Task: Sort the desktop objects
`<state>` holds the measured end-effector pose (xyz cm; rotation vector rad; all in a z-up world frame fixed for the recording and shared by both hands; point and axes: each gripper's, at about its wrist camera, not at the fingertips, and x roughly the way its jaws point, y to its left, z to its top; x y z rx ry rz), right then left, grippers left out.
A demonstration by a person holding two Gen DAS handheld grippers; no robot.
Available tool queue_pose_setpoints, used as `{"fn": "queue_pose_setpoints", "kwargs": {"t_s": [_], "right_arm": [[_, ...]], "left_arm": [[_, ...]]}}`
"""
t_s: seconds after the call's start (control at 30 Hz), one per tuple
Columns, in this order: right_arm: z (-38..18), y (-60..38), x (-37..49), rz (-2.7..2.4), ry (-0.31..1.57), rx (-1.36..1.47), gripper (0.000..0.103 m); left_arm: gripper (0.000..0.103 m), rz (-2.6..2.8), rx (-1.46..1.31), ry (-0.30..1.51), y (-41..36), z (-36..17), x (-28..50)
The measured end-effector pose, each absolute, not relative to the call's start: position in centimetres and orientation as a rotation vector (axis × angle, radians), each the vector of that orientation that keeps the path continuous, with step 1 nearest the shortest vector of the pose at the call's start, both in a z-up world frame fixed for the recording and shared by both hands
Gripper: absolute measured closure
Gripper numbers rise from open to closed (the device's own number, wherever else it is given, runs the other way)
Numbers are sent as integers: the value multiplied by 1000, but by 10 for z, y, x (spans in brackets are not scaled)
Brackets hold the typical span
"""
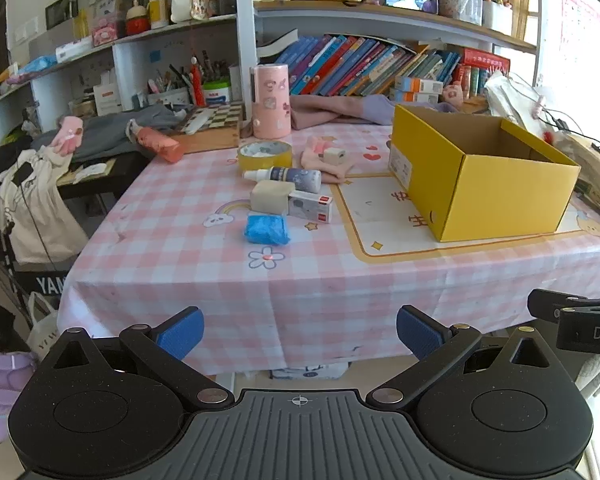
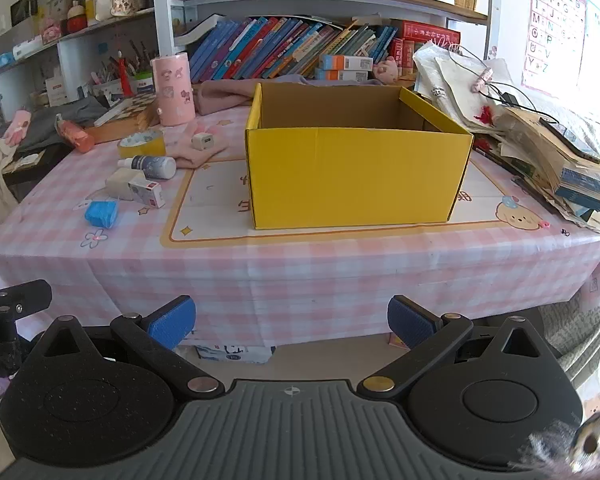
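Note:
An open yellow cardboard box (image 1: 500, 196) (image 2: 356, 176) stands on the pink checked tablecloth (image 1: 180, 248) (image 2: 300, 264). Left of it lie a blue crumpled bundle (image 1: 267, 229) (image 2: 101, 213), a beige block (image 1: 271, 197), a small white carton (image 1: 310, 205) (image 2: 147, 193), a white bottle (image 1: 286, 178) (image 2: 150, 166), a yellow tape roll (image 1: 265, 155) (image 2: 142, 143), and a small white cube (image 1: 334, 156) (image 2: 203, 141) on pink cloth. My left gripper (image 1: 300, 332) and right gripper (image 2: 291, 322) are both open and empty, held before the table's front edge.
A tall pink cylinder (image 1: 271, 101) (image 2: 173, 89), a wooden checkerboard box (image 1: 212, 128) and an orange tube (image 1: 160, 144) stand at the back left. Shelves of books (image 2: 300, 52) rise behind. A pile of papers and books (image 2: 560, 160) sits at the right.

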<state>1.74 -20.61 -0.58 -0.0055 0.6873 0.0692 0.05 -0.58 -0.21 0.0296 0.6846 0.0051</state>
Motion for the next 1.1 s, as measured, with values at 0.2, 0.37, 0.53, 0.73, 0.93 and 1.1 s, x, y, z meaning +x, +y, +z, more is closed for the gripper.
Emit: {"fn": "queue_pose_setpoints", "kwargs": {"t_s": [0.2, 0.37, 0.53, 0.73, 0.93, 1.1], "right_arm": [[-4, -206, 14, 73, 685, -7, 0], [-5, -209, 15, 71, 682, 1, 0], [-5, -210, 15, 68, 686, 6, 0], [-6, -209, 15, 73, 688, 1, 0], [-5, -210, 15, 80, 686, -5, 0], [-5, -211, 15, 79, 686, -4, 0]], "left_arm": [[0, 2, 32, 689, -7, -3, 1], [0, -2, 40, 687, -10, -3, 1], [0, -1, 29, 693, -10, -3, 2], [0, -9, 29, 690, -12, -3, 1], [0, -5, 29, 688, -12, -2, 2], [0, 1, 22, 694, -11, -2, 3]]}}
